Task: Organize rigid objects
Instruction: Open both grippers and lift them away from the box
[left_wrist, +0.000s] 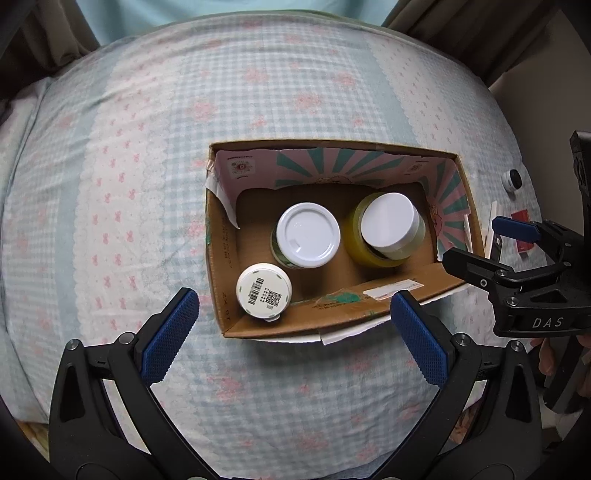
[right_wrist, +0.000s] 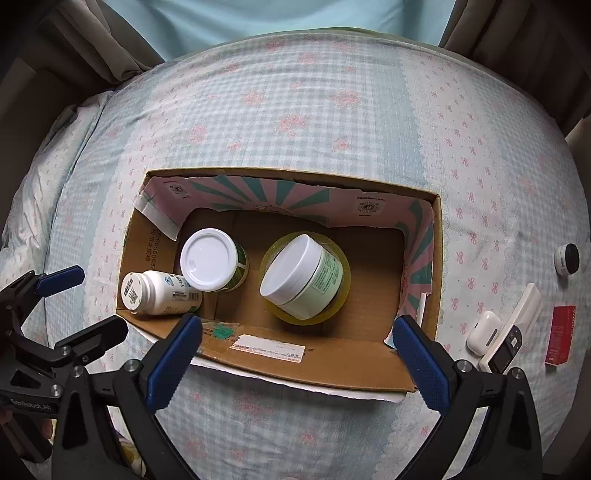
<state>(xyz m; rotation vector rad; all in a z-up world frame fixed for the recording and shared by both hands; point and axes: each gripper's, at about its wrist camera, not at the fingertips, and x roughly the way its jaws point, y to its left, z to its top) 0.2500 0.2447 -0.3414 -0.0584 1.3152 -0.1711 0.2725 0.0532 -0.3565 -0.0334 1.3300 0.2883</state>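
Both grippers hovered empty above a half-packed cardboard box (right_wrist: 280, 363) on a checked bedspread (right_wrist: 295, 122).

In the right wrist view, from left to right: the left gripper (right_wrist: 86, 302), jaws wide apart and holding nothing, sat at the lower left; a white pill bottle (right_wrist: 159, 293) lay on its side in the box's lower-left corner, touching an upright white-lidded jar (right_wrist: 210, 264); a white tub (right_wrist: 299, 277) stood inside a roll of yellow tape (right_wrist: 341, 271) at centre. The right gripper (right_wrist: 295, 358) was likewise fully spread and empty. At the right edge, outside the box, lay a white earbud case (right_wrist: 484, 332), a red packet (right_wrist: 561, 334) and a small black-capped pot (right_wrist: 567, 259). These loose items appeared to be next, calling for a reach rightward.
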